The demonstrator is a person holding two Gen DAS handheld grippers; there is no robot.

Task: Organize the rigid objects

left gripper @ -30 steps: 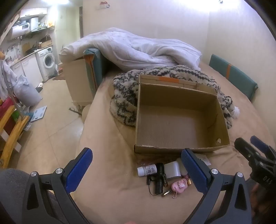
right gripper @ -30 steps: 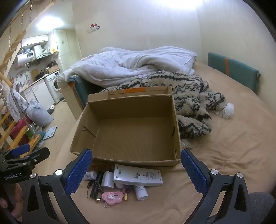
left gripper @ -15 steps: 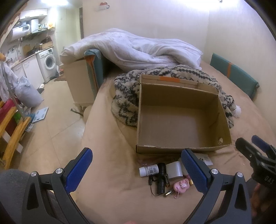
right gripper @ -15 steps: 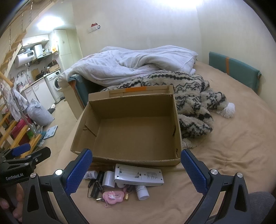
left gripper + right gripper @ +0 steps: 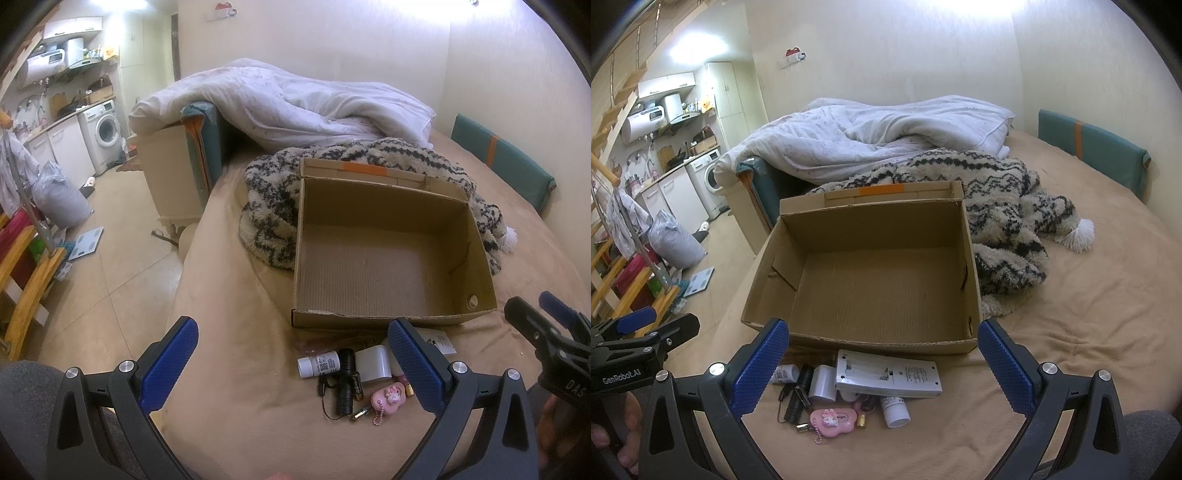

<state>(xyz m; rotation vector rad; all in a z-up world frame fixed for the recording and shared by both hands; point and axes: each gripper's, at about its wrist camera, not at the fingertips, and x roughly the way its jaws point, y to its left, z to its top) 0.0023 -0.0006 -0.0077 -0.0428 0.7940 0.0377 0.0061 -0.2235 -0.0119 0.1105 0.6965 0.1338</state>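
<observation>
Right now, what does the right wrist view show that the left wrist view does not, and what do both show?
Only the right wrist view shows the whole white flat device, lying in front of the cardboard box, and a second white bottle below it.

Only the left wrist view shows the round hole in the box wall, and the label of the white bottle beside the black flashlight.

Both show the empty box, the flashlight, the pink keychain, the patterned blanket, and both open hand-held grippers: left hand-held gripper, right hand-held gripper.
</observation>
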